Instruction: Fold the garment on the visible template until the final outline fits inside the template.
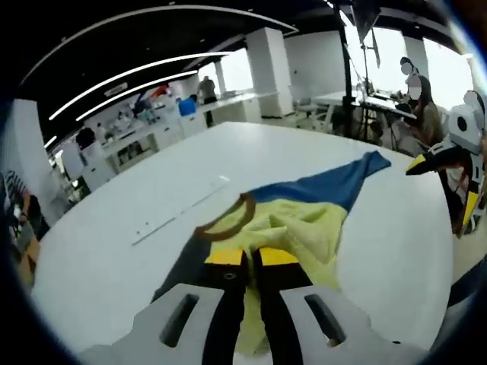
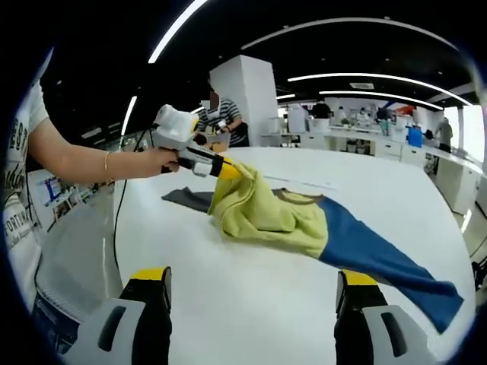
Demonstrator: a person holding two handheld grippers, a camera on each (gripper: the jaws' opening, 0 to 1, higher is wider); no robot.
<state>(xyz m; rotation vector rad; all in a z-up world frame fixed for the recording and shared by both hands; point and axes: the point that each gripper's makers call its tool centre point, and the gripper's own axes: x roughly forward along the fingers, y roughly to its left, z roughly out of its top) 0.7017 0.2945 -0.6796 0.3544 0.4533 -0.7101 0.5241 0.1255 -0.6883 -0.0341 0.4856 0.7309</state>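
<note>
Left gripper (image 1: 253, 257) pinches a raised fold of the garment (image 1: 304, 217), its yellow-tipped jaws closed on the yellow cloth; in the right gripper view the same tool (image 2: 227, 169) sits at the garment's (image 2: 304, 220) near-left edge, held by a person's hand (image 2: 163, 161). Right gripper (image 2: 255, 283) hangs over the white table (image 2: 251, 304) with its jaws spread wide apart and nothing between them, the garment lying ahead of them. Beyond the left gripper's tips the cloth runs from yellow into a blue sleeve (image 1: 358, 173) stretching away to the right. A brown collar (image 1: 228, 222) curls just ahead and left of those tips. A dark grey piece (image 2: 186, 199) lies flat under the yellow cloth, below the left gripper. Thin pale marks (image 1: 179, 209) cross the tabletop farther left.
</note>
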